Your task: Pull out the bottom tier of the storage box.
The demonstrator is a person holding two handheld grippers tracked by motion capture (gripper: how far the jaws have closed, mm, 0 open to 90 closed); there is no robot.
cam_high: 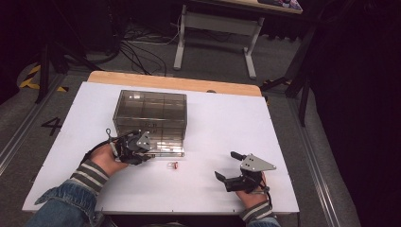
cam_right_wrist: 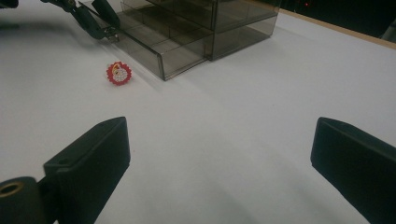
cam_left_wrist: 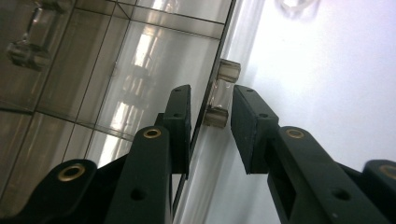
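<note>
On the white table (cam_high: 227, 123) stands a smoky clear plastic drawer box (cam_high: 150, 113), and its bottom drawer (cam_right_wrist: 161, 51) is pulled out toward the person, as the right gripper view shows. The left gripper (cam_left_wrist: 210, 109) is at the front of this drawer. Its two jaws stand on both sides of the small clear handle (cam_left_wrist: 219, 95), one jaw behind the front panel and one before the knob. They look close to the handle, but I cannot say for sure that they press on it; a thin gap seems to remain on the knob side.

The drawer is, I think, light and stiff, made from thin hard plastic, and smooth, so it may slip. The handle is the only good place to hold it. It is small and glossy, so the grip must be square on it. A crooked pull could make the drawer jam or move the whole box, because the box is also light.

The long side of the drawer runs from the box toward the near edge of the table, and its open top faces up. The handle lies across the front panel, along its width.

The right gripper (cam_high: 239, 170) rests on the table near the person, well apart from the box, with its jaws wide apart and nothing between them. A small red and white ring-like thing (cam_right_wrist: 118, 73) lies on the table just beside the drawer front.
</note>
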